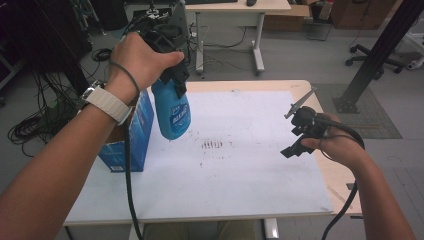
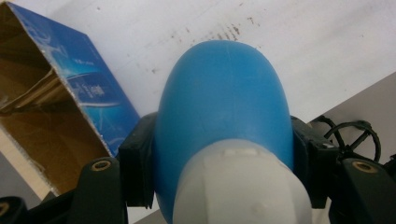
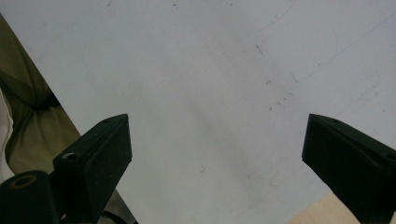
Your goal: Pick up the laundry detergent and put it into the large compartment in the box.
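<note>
Smooth rounded blue plastic bottle with a white cap hangs base-down, clamped in my left gripper above the white sheet beside the open blue cardboard box, my right gripper spread empty; slick curved sides could slip free.

One blue bottle, one open blue box, one white sheet
</note>
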{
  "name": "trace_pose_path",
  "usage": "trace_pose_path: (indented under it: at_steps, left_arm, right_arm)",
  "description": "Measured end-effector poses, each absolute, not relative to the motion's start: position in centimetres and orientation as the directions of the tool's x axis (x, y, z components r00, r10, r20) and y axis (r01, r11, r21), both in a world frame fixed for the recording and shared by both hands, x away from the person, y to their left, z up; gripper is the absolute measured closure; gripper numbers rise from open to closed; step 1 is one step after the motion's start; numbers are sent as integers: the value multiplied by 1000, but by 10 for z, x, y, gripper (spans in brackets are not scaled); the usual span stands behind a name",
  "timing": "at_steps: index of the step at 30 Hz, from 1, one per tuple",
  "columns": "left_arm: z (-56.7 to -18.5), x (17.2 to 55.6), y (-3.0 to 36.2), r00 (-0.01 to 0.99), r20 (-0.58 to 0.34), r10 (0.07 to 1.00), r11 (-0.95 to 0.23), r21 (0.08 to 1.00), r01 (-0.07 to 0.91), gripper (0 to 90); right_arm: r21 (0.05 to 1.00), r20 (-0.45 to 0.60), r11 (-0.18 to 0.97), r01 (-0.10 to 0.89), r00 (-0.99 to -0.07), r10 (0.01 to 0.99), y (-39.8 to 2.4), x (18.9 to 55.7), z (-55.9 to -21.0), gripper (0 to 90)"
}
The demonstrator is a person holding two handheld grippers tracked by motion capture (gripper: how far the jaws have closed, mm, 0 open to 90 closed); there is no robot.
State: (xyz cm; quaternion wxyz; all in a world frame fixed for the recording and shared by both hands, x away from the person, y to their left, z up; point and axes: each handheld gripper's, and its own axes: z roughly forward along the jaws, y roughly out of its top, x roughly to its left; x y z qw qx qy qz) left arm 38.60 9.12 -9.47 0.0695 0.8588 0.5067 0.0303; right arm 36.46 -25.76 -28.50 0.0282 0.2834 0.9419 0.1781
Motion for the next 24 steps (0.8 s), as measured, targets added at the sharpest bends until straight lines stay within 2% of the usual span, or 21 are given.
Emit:
trace_pose_path:
  at_steps: [24]
  left_arm:
    - [-65, 392, 128, 357, -5, 934, -350, 184, 918, 374]
  right_arm:
    - [349, 50, 778, 522, -840, 541, -255, 367, -287, 85]
